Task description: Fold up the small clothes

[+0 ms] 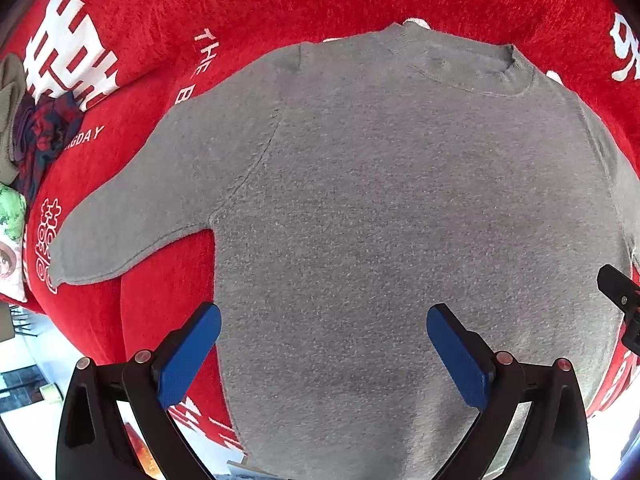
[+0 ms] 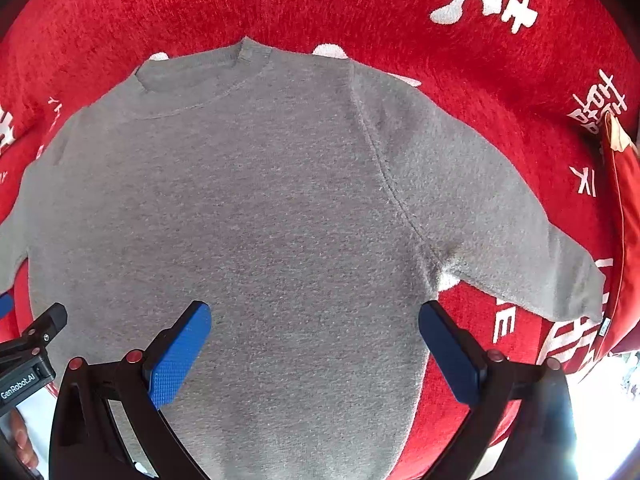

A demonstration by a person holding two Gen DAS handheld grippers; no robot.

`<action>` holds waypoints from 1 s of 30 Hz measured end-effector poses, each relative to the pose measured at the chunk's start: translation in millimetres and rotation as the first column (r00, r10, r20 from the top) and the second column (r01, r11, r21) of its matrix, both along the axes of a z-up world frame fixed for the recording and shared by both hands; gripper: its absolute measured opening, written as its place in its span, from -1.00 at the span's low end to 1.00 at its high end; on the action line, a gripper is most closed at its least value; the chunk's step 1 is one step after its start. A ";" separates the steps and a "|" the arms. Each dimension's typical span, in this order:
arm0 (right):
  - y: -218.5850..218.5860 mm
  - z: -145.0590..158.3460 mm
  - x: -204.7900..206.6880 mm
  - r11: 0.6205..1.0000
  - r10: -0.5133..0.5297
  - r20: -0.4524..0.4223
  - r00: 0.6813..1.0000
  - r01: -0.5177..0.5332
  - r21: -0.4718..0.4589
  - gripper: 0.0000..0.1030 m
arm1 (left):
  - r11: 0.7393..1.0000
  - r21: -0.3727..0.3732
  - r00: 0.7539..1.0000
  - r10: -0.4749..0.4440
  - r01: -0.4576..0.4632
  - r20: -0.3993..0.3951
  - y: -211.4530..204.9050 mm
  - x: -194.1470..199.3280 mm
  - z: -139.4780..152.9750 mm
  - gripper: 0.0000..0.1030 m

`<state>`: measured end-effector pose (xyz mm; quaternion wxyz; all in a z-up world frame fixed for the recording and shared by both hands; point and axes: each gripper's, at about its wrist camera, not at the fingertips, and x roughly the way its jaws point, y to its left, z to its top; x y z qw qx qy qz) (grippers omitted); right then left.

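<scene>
A small grey knit sweater lies flat and spread out on a red plush cover, collar at the far side, both sleeves out to the sides. It also shows in the right wrist view. My left gripper is open and empty, hovering over the sweater's lower left part near the hem. My right gripper is open and empty, hovering over the lower right part. The left sleeve and right sleeve lie flat. Each gripper's body shows at the edge of the other's view.
The red cover with white lettering spans the whole surface. A heap of other clothes lies at the far left. A red cushion stands at the right edge. The surface's near edge drops off below the hem.
</scene>
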<state>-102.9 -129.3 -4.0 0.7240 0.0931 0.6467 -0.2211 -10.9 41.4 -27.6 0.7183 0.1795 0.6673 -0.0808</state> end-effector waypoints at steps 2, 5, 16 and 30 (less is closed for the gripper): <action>-1.1 -1.2 0.0 1.000 0.005 -0.001 1.000 -0.005 0.001 1.00 | 1.000 0.001 1.000 0.000 0.000 0.004 0.7 -0.5 0.3 1.00; -1.4 -3.4 0.6 1.000 0.009 -0.003 1.000 -0.009 -0.001 1.00 | 1.000 0.011 1.000 -0.001 0.001 0.014 3.9 -1.9 0.2 1.00; 1.0 -7.2 1.0 1.000 -0.006 -0.005 1.000 0.006 0.011 1.00 | 1.000 -0.001 1.000 0.029 -0.029 -0.005 12.5 -6.2 -2.1 1.00; 10.5 -9.3 2.3 1.000 -0.016 -0.011 1.000 0.016 0.020 1.00 | 0.998 -0.012 0.999 0.054 -0.054 -0.008 30.3 -4.5 -5.9 1.00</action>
